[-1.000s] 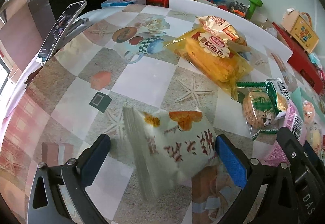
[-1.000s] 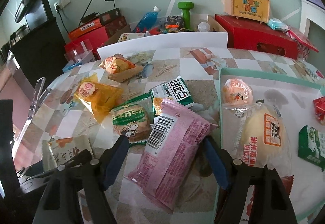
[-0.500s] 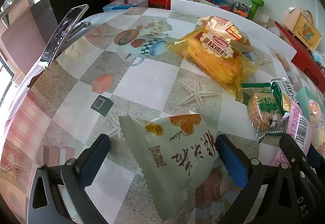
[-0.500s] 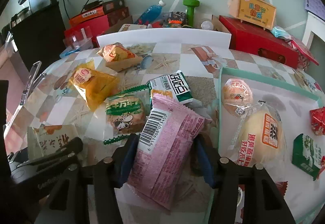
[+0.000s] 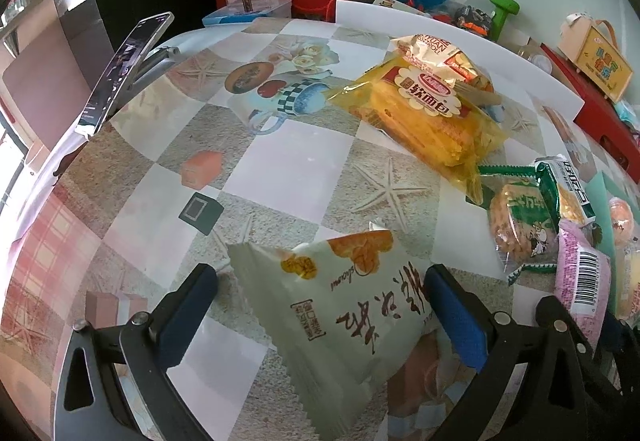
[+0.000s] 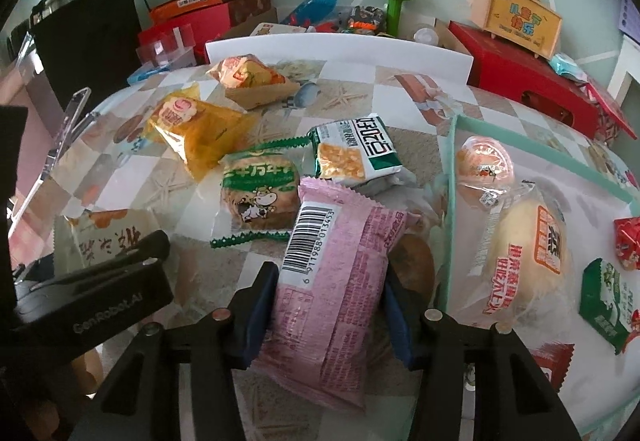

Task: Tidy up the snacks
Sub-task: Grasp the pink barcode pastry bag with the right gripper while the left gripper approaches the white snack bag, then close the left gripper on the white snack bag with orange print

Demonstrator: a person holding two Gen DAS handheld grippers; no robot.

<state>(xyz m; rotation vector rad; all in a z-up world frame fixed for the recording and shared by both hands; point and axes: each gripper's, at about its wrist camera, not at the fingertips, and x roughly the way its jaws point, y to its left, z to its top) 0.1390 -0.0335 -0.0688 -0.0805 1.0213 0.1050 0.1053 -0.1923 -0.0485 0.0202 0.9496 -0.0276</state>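
Snacks: wrapped packets lie scattered over the checked tabletop [image 5: 304, 161], with more of them inside a shallow green-rimmed tray [image 6: 532, 145] at the right.
Right tool [image 6: 332, 305]: its jaws are closing around a pink packet [image 6: 340, 281] with a barcode label; the blue pads sit against both sides of the wrapper, near the packet's near half.
Pink packet: lies just left of the tray's rim, its far end overlapping a round green-wrapped cookie [image 6: 260, 193].
Left tool [image 5: 320, 317]: jaws wide; a pale green packet [image 5: 344, 317] with an orange picture lies between them. The right pad is at the wrapper's edge, the left pad stands clear of it.
Pale green packet: flat on the tabletop, near and to the left of the other snacks.
Middle of tabletop: a yellow bread bag [image 6: 196, 129], a green-and-white cracker pack [image 6: 356, 153] and, farther off, an orange pack [image 6: 248, 73] resting on a brown piece.
Tray contents: a round orange-labelled snack [image 6: 484, 161], a clear-wrapped bun [image 6: 528, 253], a small green pack [image 6: 608, 297] and a red one [image 6: 628, 241].
Far edge: a white board [image 6: 340, 49], red boxes, a green dumbbell.
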